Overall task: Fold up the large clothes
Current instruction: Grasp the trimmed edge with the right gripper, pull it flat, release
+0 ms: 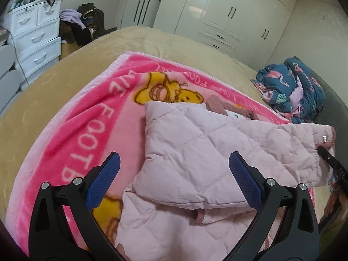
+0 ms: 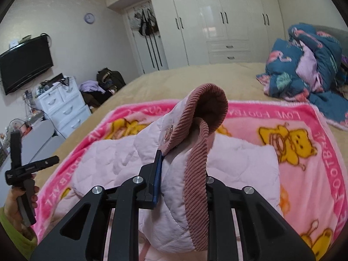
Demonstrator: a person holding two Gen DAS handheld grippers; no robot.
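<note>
A pale pink quilted jacket (image 1: 206, 152) lies partly folded on a pink bear-print blanket (image 1: 87, 117) on the bed. Above the jacket's near fold my left gripper (image 1: 174, 169) hovers open, its blue pads (image 1: 108, 174) touching nothing. At the right edge of the left wrist view my right gripper (image 1: 324, 152) pinches the jacket's edge beside a metal snap. In the right wrist view that right gripper (image 2: 174, 165) is shut on the jacket (image 2: 174, 206) and holds it lifted, with the ribbed dusty-pink collar (image 2: 208, 108) curling over it. A hand holds the left gripper (image 2: 35, 146) at far left.
A tan bedspread (image 1: 54, 82) shows around the blanket (image 2: 304, 174). A heap of teal flamingo-print bedding (image 2: 308, 65) lies at the far right of the bed. White drawers (image 2: 63, 106), piled clothes, a wall television (image 2: 24, 63) and white wardrobes (image 2: 228, 21) stand beyond.
</note>
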